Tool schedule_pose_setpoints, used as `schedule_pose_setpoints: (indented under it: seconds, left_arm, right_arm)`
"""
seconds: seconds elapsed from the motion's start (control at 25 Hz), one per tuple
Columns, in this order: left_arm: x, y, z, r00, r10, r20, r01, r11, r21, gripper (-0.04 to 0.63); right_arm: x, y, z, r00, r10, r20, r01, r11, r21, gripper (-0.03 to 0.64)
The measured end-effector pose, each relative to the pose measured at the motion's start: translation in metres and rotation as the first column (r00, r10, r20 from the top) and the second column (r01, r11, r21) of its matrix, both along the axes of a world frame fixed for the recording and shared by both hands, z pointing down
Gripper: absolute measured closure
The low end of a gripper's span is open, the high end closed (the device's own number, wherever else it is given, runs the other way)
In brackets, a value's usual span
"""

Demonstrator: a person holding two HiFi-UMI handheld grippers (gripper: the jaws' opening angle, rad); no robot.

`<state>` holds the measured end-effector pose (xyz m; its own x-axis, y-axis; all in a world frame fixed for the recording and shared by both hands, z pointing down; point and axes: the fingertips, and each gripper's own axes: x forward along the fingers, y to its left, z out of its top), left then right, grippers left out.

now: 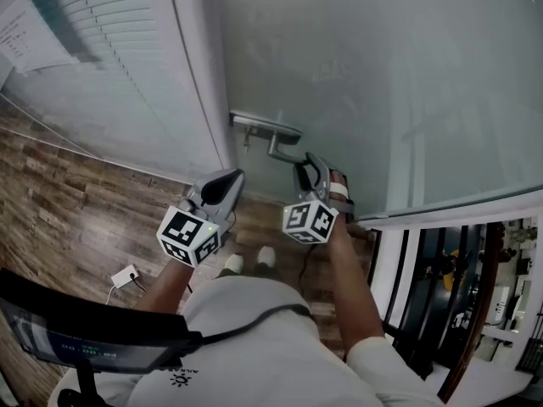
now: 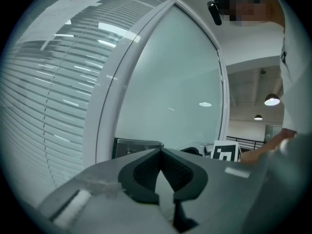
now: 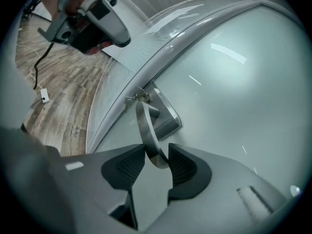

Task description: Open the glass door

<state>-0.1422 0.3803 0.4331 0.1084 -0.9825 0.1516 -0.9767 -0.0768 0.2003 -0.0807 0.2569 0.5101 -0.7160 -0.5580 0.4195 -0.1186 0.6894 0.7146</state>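
The frosted glass door carries a metal lever handle on a steel plate near its left edge. My right gripper reaches up to the lever's free end. In the right gripper view the lever runs down between the jaws of the right gripper. It lies against the right pad, with a gap to the left pad, so the jaws stand open. My left gripper hovers just left of the handle, below the plate. The left gripper is shut with nothing in it.
A white door frame stands left of the door, with a blind-covered glass panel beyond it. A wood floor holds a white adapter with its cable. A black railing is at the lower right.
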Motion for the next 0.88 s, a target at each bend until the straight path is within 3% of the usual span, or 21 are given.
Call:
schedule_pose_setpoints:
  seconds: [0.12,0.28,0.88]
  left_arm:
    - [0.001,0.003,0.003,1.000,0.001,-0.007,-0.001,1.000,-0.006,0.592]
    - [0.000,0.006,0.006,1.000,0.002,-0.010,-0.002,1.000,-0.013,0.592]
    - [0.000,-0.004,-0.002,1.000,-0.020,0.014,0.020,1.000,-0.001,0.592]
  right_arm:
    - [-0.002,0.000,0.008,0.995,0.046,0.084,-0.036,0.992,-0.120,0.462]
    - [-0.006,-0.002,0.020,0.982,0.088,0.169,-0.039,0.960,-0.278,0.462]
    - [-0.018,-0.022,0.021,0.992,0.026,0.121,0.003,0.972,-0.233,0.465]
